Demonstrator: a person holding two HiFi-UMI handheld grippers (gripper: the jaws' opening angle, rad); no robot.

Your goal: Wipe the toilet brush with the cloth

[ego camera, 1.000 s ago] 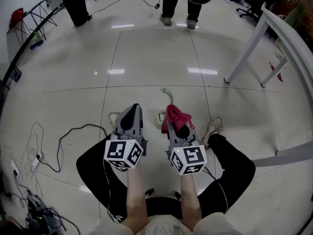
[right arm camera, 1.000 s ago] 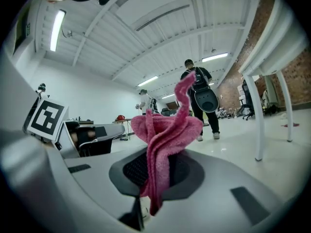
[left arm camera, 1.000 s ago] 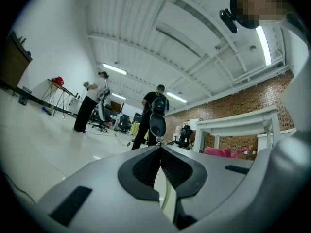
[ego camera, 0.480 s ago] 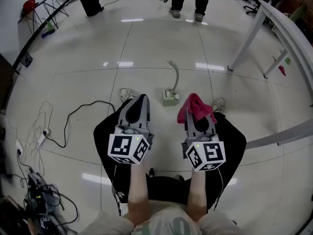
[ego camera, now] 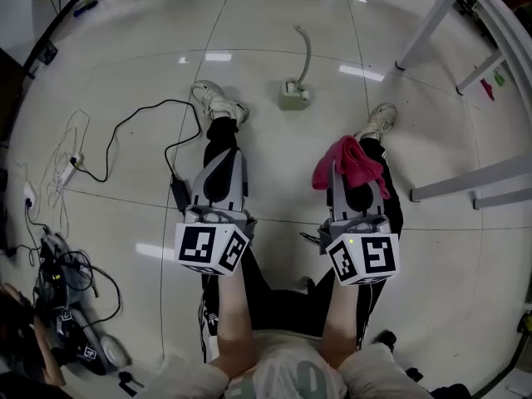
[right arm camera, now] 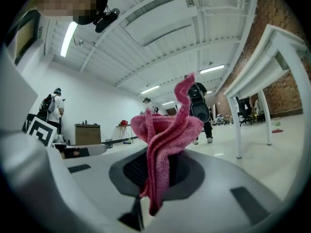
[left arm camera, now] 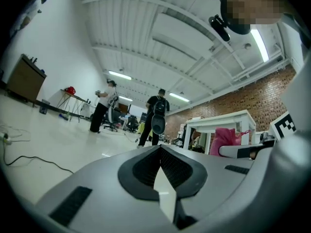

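A white toilet brush (ego camera: 294, 95) with a curved handle stands in its base on the floor, well ahead of both grippers. My right gripper (ego camera: 352, 166) is shut on a crumpled pink cloth (ego camera: 347, 163), which sticks up out of the jaws (right arm camera: 164, 136). The left gripper (ego camera: 224, 158) is shut with nothing in it, its jaws meeting in a closed seam in the left gripper view (left arm camera: 160, 150). Both grippers are held level above the person's outstretched legs, side by side. The pink cloth (left arm camera: 223, 140) also shows at the right of the left gripper view.
Black cables (ego camera: 133, 131) and a power strip (ego camera: 65, 171) lie on the floor at left, with a heap of gear (ego camera: 58, 306) at bottom left. White table legs (ego camera: 432, 19) stand at upper right. The person's shoes (ego camera: 218, 102) (ego camera: 381, 121) flank the brush. People (left arm camera: 156, 115) stand far off.
Both grippers have drawn back from the toilet brush, which now lies farther ahead. The legs are stretched out under them. Both jaws stay shut, and the cloth is still held.
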